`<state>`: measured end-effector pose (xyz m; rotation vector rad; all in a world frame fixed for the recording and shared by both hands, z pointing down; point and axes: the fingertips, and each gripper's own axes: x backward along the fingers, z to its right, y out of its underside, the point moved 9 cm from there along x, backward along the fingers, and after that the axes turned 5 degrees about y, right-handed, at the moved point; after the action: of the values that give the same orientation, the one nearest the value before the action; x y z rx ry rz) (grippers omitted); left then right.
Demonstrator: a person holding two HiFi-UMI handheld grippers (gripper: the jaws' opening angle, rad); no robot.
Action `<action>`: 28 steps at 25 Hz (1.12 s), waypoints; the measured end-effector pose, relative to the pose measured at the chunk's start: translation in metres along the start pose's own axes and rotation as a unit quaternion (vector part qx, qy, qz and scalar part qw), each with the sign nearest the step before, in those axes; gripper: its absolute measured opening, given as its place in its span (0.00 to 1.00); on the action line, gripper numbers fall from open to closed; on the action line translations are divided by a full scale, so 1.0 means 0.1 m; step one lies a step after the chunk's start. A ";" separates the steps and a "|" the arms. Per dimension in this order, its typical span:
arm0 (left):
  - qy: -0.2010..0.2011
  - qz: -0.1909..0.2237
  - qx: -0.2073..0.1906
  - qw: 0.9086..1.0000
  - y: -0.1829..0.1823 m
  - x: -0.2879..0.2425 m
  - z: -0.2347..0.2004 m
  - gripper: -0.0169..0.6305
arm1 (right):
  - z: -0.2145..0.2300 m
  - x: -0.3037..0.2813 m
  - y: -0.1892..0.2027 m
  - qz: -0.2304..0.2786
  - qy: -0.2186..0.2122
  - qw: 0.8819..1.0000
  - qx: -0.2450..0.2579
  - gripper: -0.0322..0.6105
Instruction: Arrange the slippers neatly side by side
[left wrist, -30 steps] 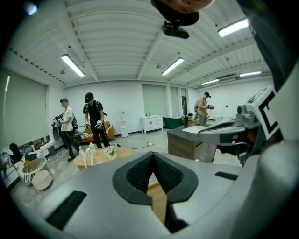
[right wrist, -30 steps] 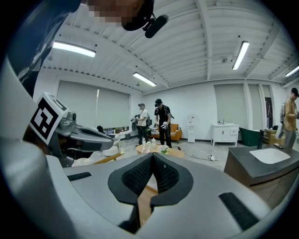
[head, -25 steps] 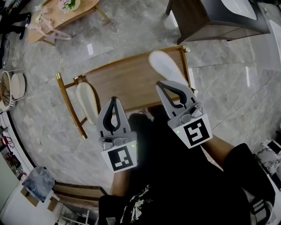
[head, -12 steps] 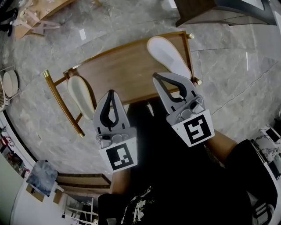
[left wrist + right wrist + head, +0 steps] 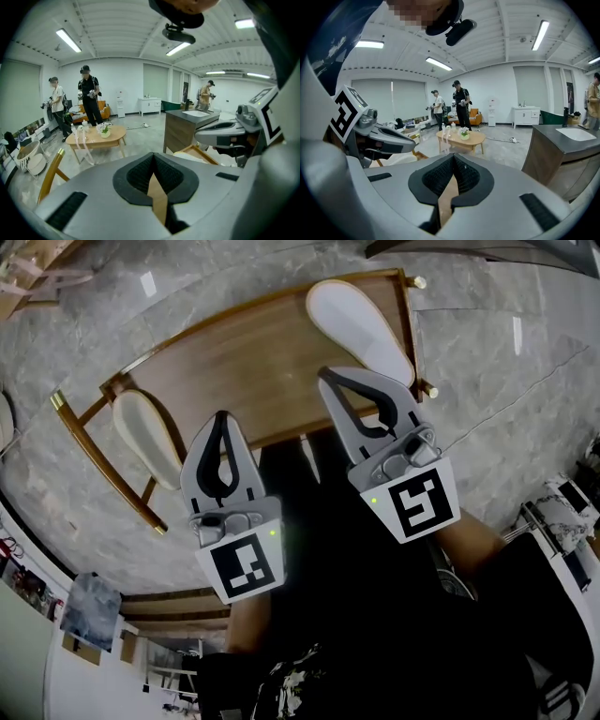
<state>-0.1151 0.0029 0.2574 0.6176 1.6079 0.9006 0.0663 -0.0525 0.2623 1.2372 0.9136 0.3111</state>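
Observation:
Two white slippers lie apart on a wooden bench [image 5: 253, 371]. One slipper [image 5: 361, 329] rests on the top board at the right. The other slipper [image 5: 145, 437] sits lower, on the bench's left side by the brass-tipped frame. My left gripper [image 5: 222, 415] hovers shut and empty over the bench's near edge, right of the lower slipper. My right gripper [image 5: 325, 374] is shut and empty too, its tip just short of the right slipper's near end. In the left gripper view the jaws [image 5: 153, 157] meet with nothing between them; the same shows in the right gripper view [image 5: 452, 159].
The bench stands on a grey marble floor. A dark cabinet [image 5: 187, 124] stands beyond it. A low wooden coffee table [image 5: 96, 138] with a flower pot lies farther off, with several people [image 5: 89, 96] standing behind it. My dark-clothed legs fill the bottom of the head view.
The bench and both slippers have slid up and left in the head view. Both grippers stayed shut and kept their place over the bench's near edge.

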 end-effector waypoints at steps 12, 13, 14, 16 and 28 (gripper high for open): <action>0.035 -0.035 0.007 0.999 0.39 -0.29 -0.04 0.03 | 0.22 -0.15 0.54 -0.076 0.045 0.996 0.012 0.11; 0.039 -0.037 0.005 0.999 0.40 -0.31 -0.01 0.03 | 0.27 -0.16 0.58 -0.081 0.049 0.995 0.012 0.13; 0.043 -0.039 0.002 0.998 0.41 -0.33 0.01 0.03 | 0.31 -0.17 0.61 -0.084 0.052 0.995 0.014 0.14; 0.051 -0.046 -0.004 0.998 0.44 -0.37 0.04 0.03 | 0.38 -0.18 0.66 -0.086 0.058 0.994 0.020 0.16; 0.079 -0.072 -0.016 0.994 0.53 -0.63 0.12 0.03 | 0.62 -0.09 1.03 -0.133 0.114 0.985 -0.002 0.24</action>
<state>-0.0936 -0.0140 0.3354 0.4113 1.7521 0.8841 0.1334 -0.0658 0.3618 1.0747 1.2612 0.2439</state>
